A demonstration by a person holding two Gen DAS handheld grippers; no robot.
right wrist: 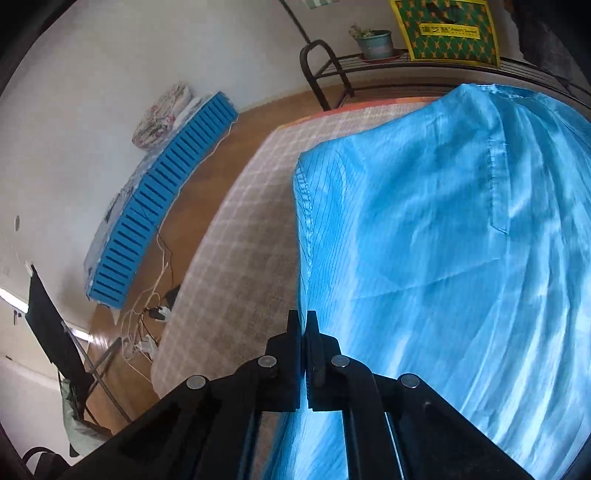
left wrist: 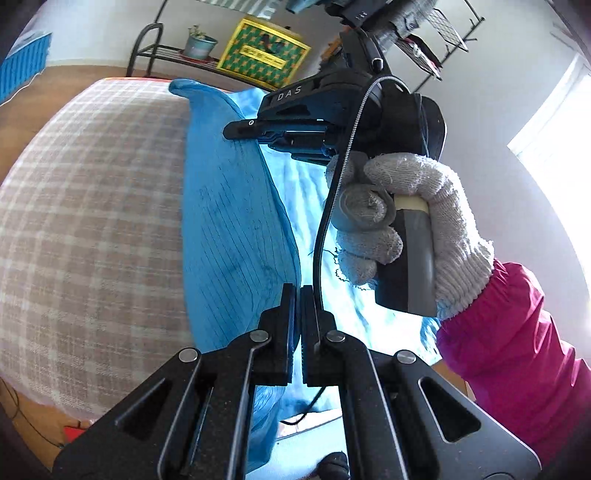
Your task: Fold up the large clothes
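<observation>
Left tool (left wrist: 298,295) points down over the blue garment (left wrist: 236,229), jaws together and clamped on a fold of its thin cloth, which runs up between the pads. Right tool (right wrist: 307,321) likewise angled down, jaws together on the garment's stitched left edge; cloth passes between the pads.

In the left wrist view, the right tool (left wrist: 243,129) lies level across the frame, held by a gloved hand (left wrist: 402,221) wrapped round its handle; pink sleeve (left wrist: 517,332) behind.

Garment is spread over a checked counter (left wrist: 85,229), one side raised. Potted plant (right wrist: 375,42) and yellow bag (right wrist: 447,31) sit on a rack (right wrist: 332,74) beyond.
</observation>
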